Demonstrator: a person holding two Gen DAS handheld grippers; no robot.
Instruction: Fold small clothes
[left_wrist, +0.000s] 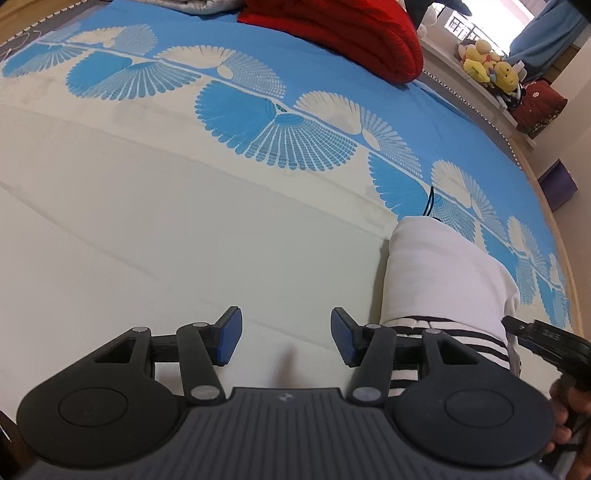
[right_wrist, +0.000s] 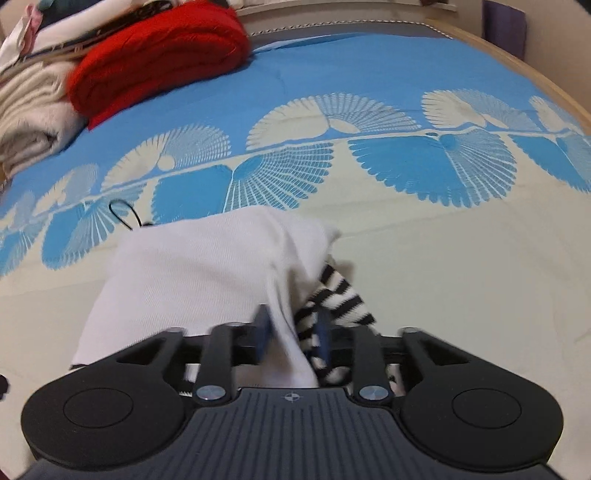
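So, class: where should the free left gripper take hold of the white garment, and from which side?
Grip the far folded edge of the white garment, coming from its left side, where it lies flat and unobstructed; the right gripper already pinches the near striped cuff.

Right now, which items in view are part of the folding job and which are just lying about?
In the job:
- white knit garment with black-and-white striped cuffs
- right gripper, shut on it
- left gripper, open, holding nothing

Lying about:
- folded red knit blanket
- cream fluffy folded pile
- yellow plush toys on the sill
- thin black cord loop
- blue-and-cream fan-print bedspread, the work surface only
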